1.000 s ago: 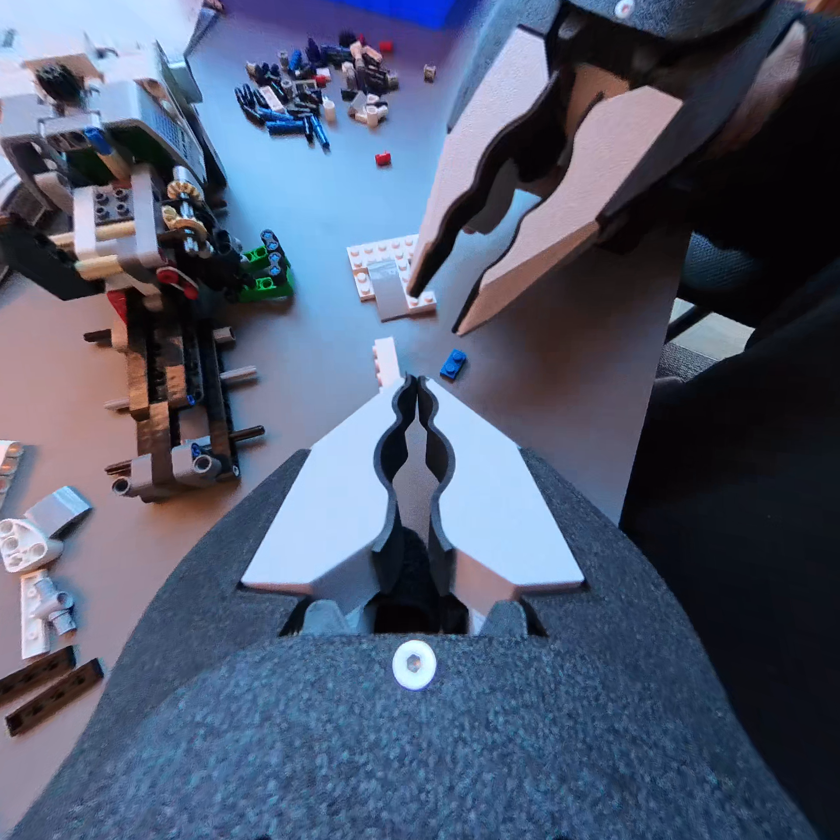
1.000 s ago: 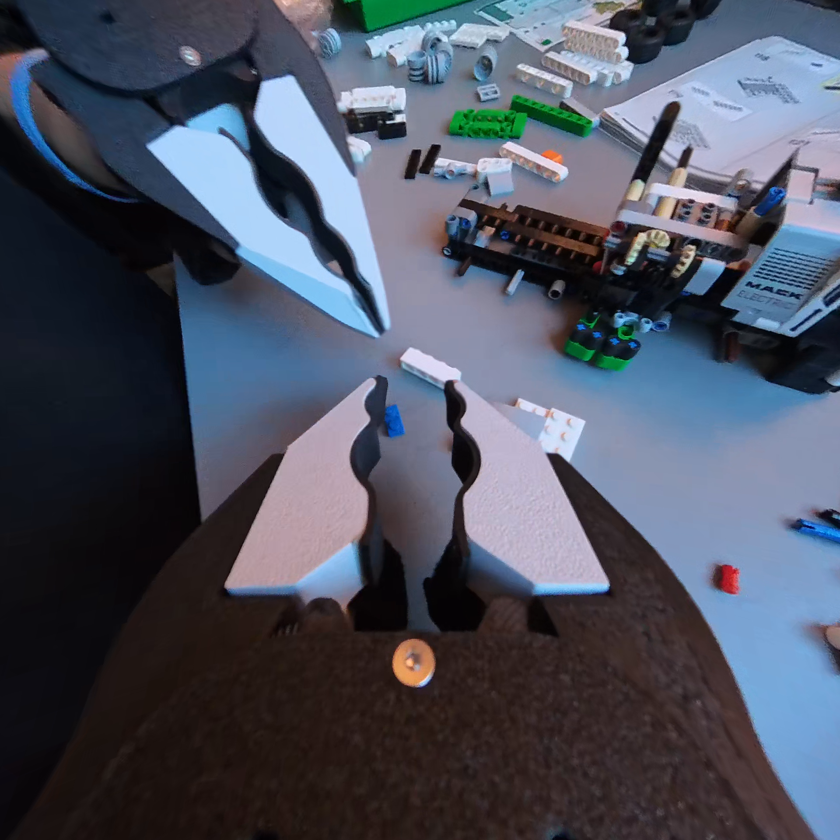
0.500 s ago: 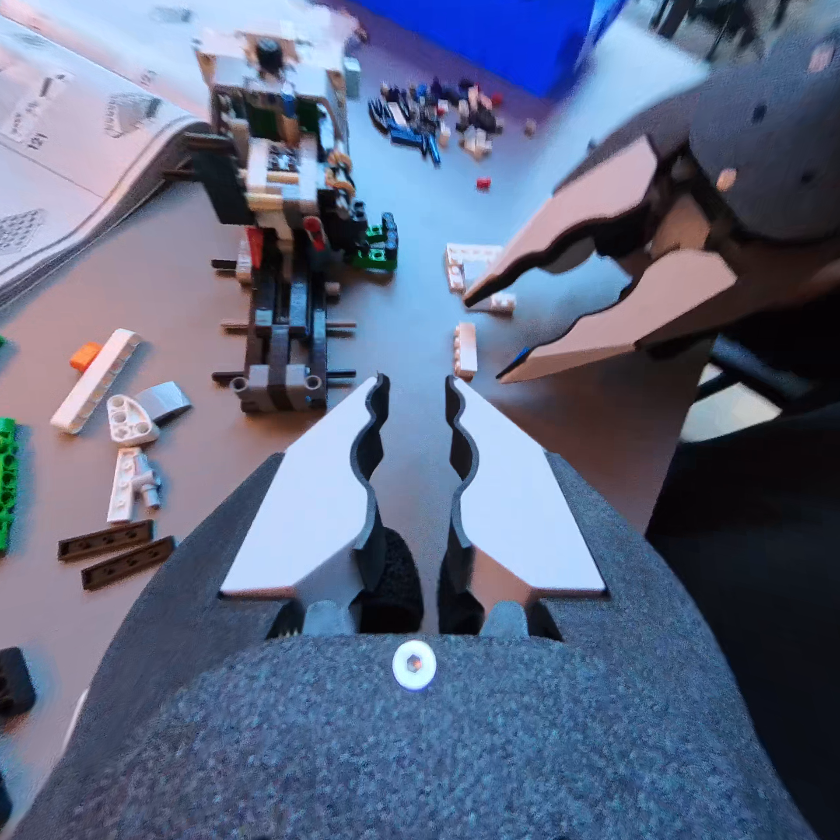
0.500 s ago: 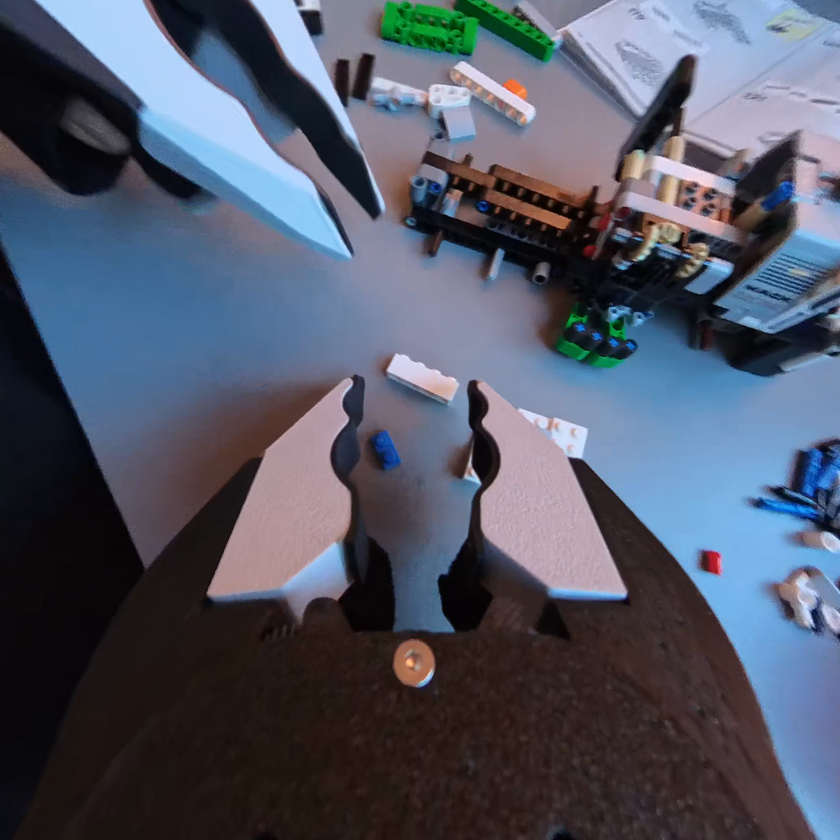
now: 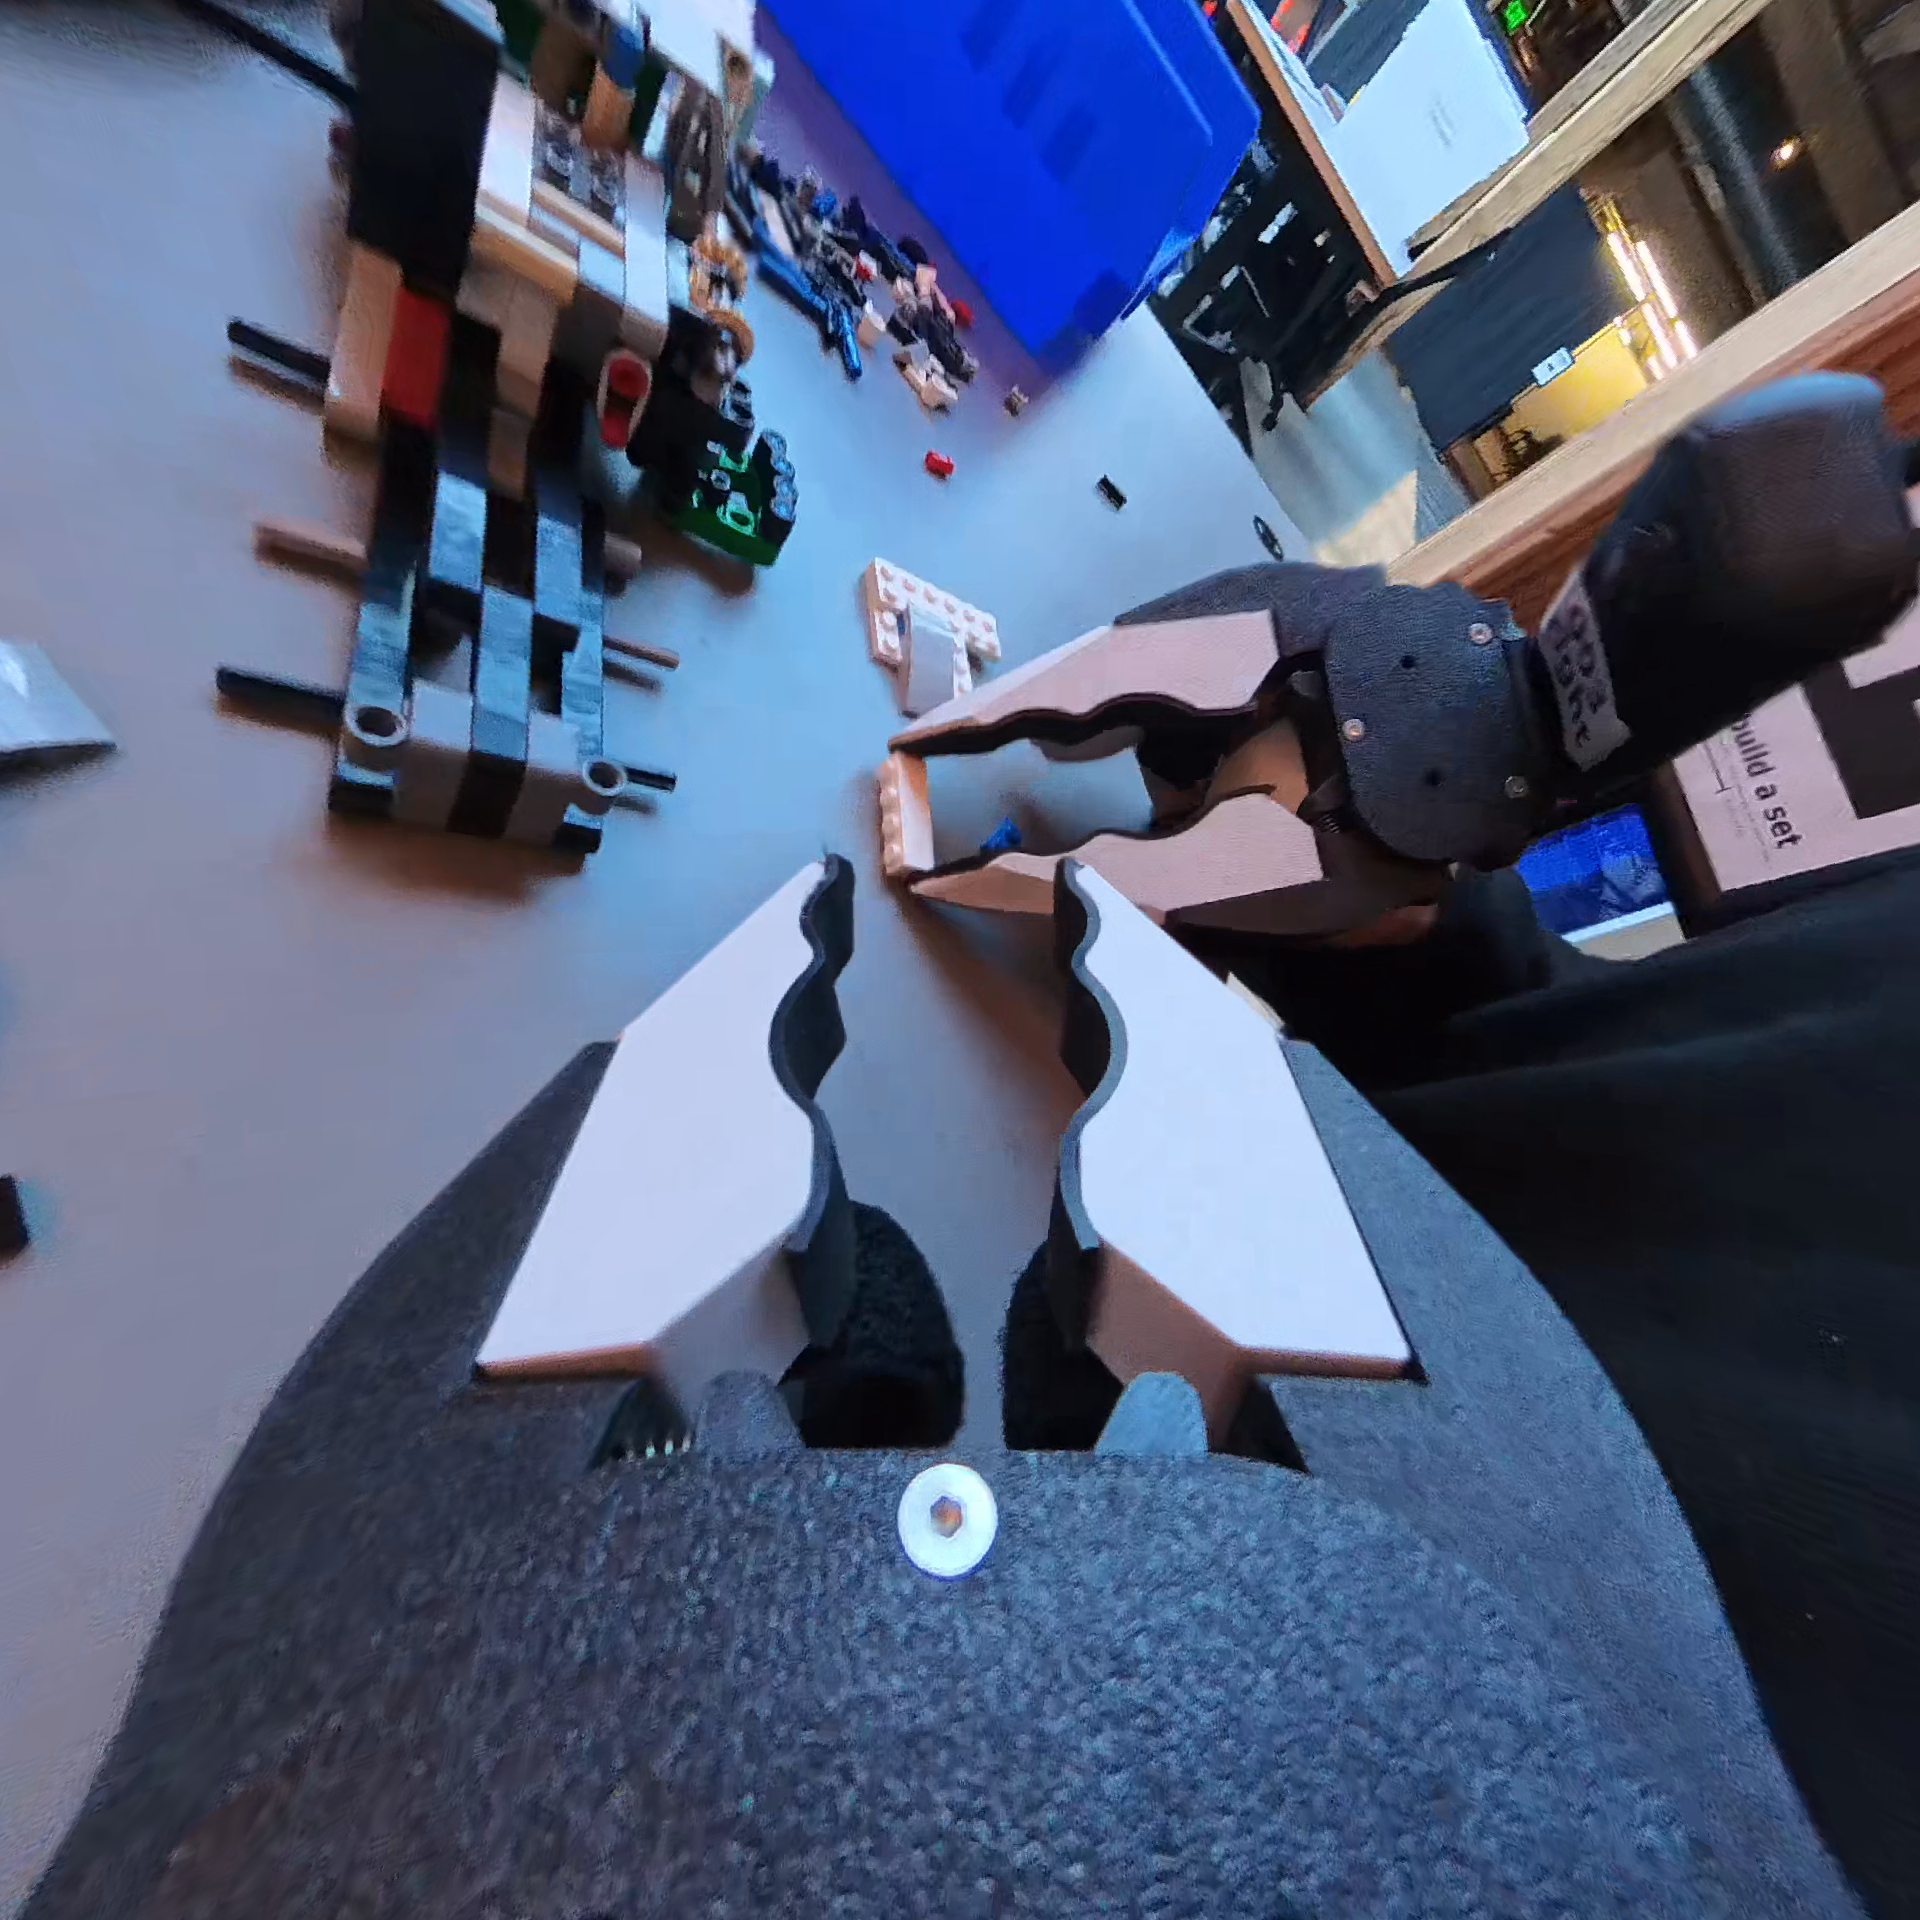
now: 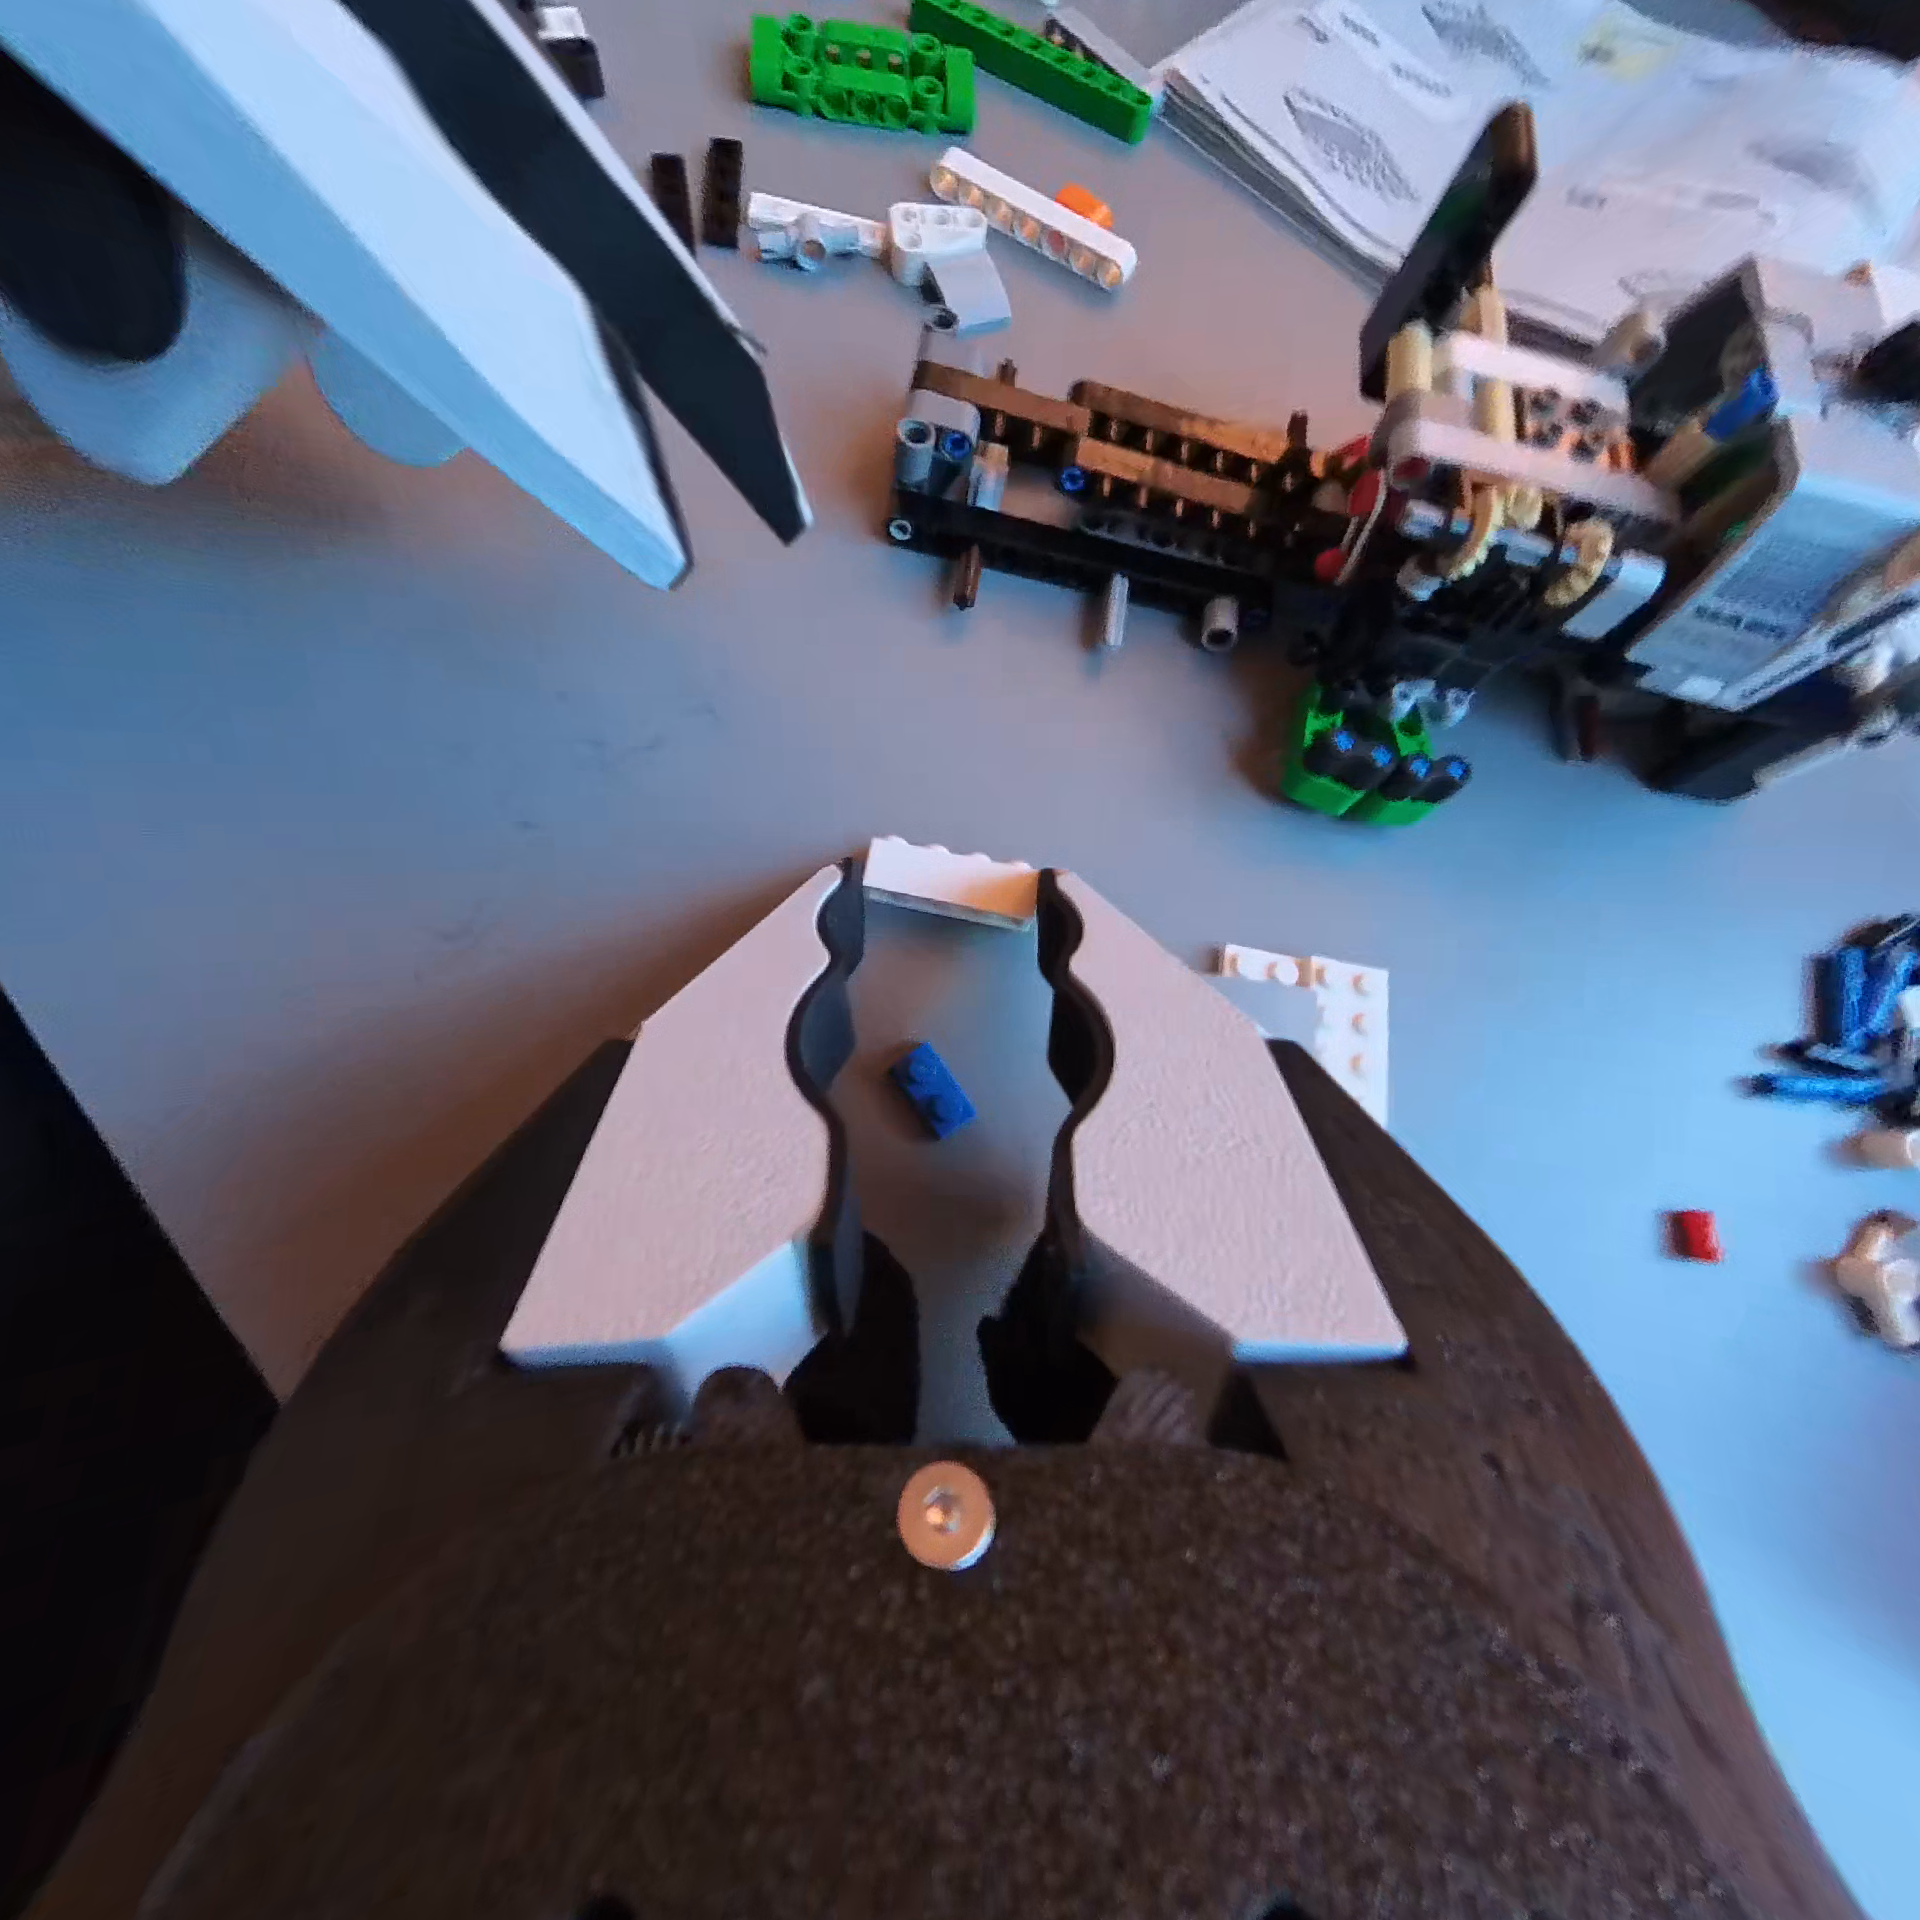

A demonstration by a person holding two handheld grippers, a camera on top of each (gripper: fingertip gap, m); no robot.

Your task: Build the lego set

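A white brick (image 6: pixel 951 891) lies on the grey table (image 6: pixel 468 790). My right gripper (image 6: pixel 948 876) is shut on its two ends, fingertips low at the table. It also shows in the left wrist view (image 5: pixel 904 810), with the white brick (image 5: pixel 902 821) between its tips. A small blue plate (image 6: pixel 932 1089) lies loose on the table between the right fingers, farther back. My left gripper (image 5: pixel 951 868) is open and empty, just short of the brick; it shows at upper left in the right wrist view (image 6: pixel 732 551). The half-built truck model (image 6: pixel 1455 499) stands beyond.
A white plate assembly (image 6: pixel 1330 1008) lies right of the brick. A green part (image 6: pixel 1361 764) sits by the truck. Loose beams (image 6: pixel 862 78) and a booklet (image 6: pixel 1351 135) lie at the back, blue pins (image 6: pixel 1860 1029) at right. A blue bin (image 5: pixel 1018 135) stands far off. The table edge runs close on the left. The gap from one gripper's tips to the other's is roughly 6 cm. The small blue plate (image 6: pixel 932 1089) is about 4 cm from my right fingertips.
My left gripper was shut and has opened and dropped low toward the table. My right gripper moved forward over the blue plate and closed on the white brick.
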